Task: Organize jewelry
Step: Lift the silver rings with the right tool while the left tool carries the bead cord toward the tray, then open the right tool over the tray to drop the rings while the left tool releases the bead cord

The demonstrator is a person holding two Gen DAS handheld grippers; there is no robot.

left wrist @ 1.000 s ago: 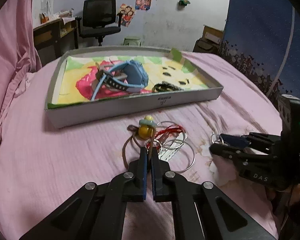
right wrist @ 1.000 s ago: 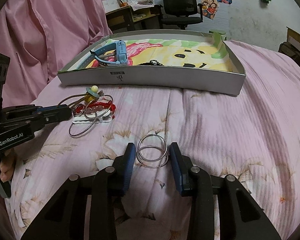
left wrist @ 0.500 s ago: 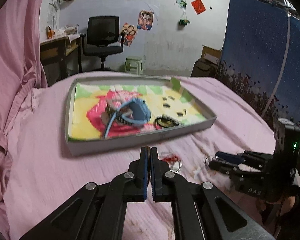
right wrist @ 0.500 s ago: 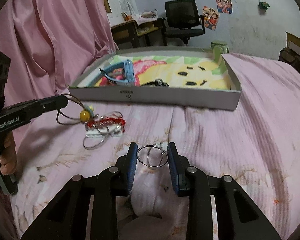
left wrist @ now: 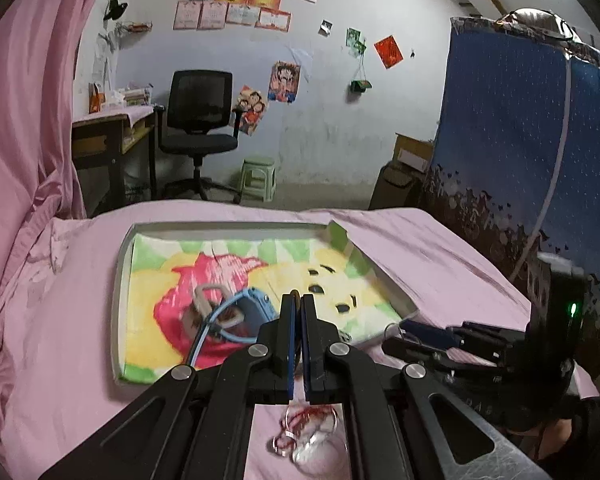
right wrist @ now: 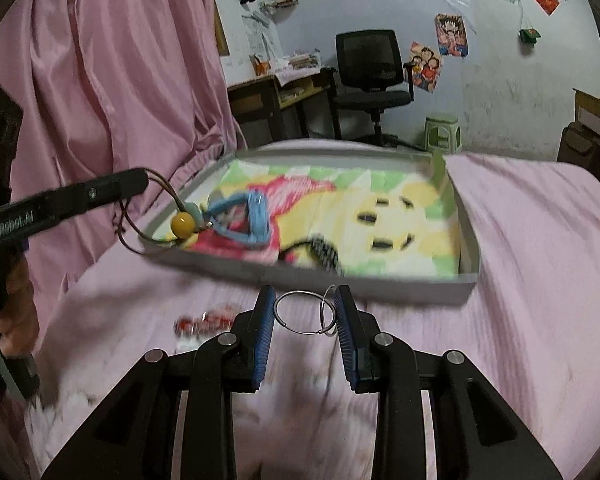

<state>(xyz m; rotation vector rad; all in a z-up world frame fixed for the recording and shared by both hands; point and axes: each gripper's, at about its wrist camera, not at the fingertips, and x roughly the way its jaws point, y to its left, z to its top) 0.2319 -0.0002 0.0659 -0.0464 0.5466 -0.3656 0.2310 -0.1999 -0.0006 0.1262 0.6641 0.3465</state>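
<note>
Jewelry is seen partly in a shallow grey tray (right wrist: 470,276) and partly loose on the pink bed (right wrist: 540,280). The fingers of the left gripper (left wrist: 298,300) are pressed almost fully together, and a thin brown cord necklace (right wrist: 128,224) is pinched at their tips; in the right wrist view the cord is seen hanging from that gripper in a loop, with a yellow bead (right wrist: 182,224) dangling over the near left corner of the tray. The fingers of the right gripper (right wrist: 305,312) are held moderately apart, and a pair of linked metal rings (right wrist: 305,312) is clamped between the blue pads, lifted clear of the bed just in front of the tray's near wall. Inside the tray, a cartoon-printed lining is visible, on which a blue watch (right wrist: 248,216) lies toward the left and a dark beaded bracelet (right wrist: 324,254) rests near the front wall. A blurred red string bracelet with thin silver hoops (left wrist: 312,434) is left on the bed, beneath the left gripper and to the left of the right one. A black office chair (left wrist: 200,120) and a green stool (left wrist: 260,178) are seen by the far wall.
</note>
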